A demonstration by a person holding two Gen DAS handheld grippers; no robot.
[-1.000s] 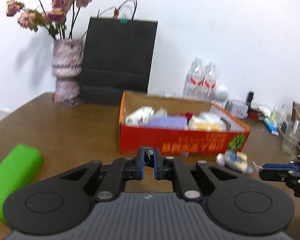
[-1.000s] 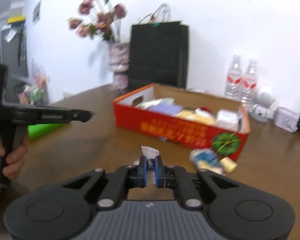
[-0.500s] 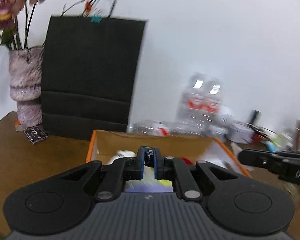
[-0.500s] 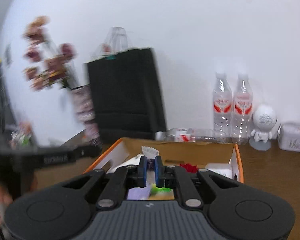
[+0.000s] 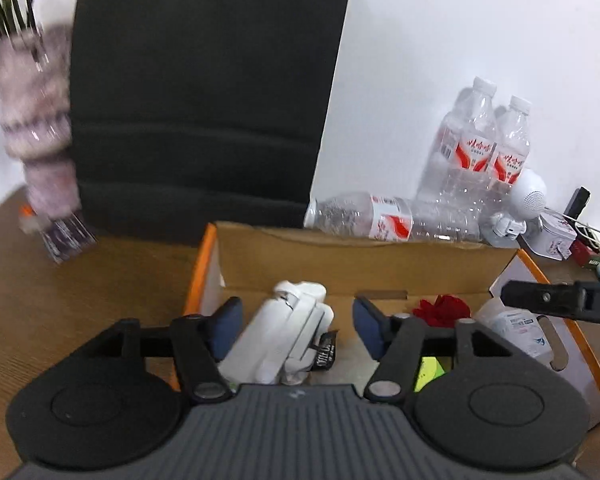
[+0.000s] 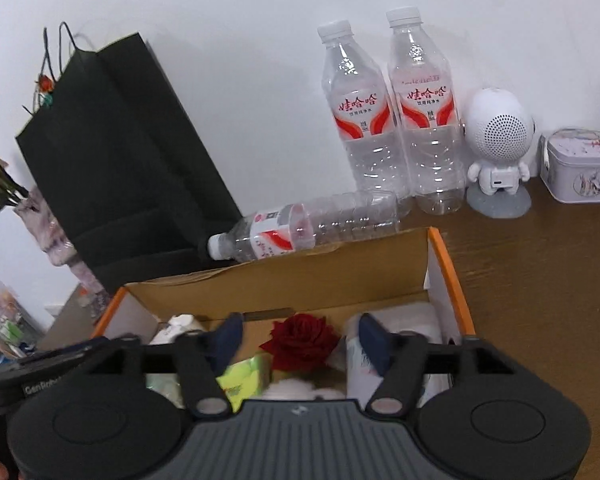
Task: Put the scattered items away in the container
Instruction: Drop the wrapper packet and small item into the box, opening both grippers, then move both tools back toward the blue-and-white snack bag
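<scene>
- Cardboard, orange-edged, the box [image 5: 380, 264] sits directly under and ahead of both tools, which hang over its open top, evidently so that whatever they let go of lands inside rather than on the table [image 5: 80, 300].
- Left tool [image 5: 296, 324]: its jaws have just been opening and now stand wide apart; a white wrapped bundle [image 5: 284, 340] lies below and between the blue pads, which do not press on it. I judge it is lying loose in the box.
- Right tool [image 6: 300, 334]: its jaws have likewise just been opening and stand wide. Beneath the gap lie a red rose [image 6: 300, 340] and a green packet [image 6: 244, 380], neither gripped.
- Beyond the tools, behind the box's far wall, a clear bottle [image 6: 300, 228] lies on its side, with two upright bottles [image 6: 392, 120] against the wall.
- A black paper bag [image 5: 204, 100] stands ahead and left of the left tool.
- Both drops look finished; whether scattered items remain on the table cannot be seen from here.
</scene>
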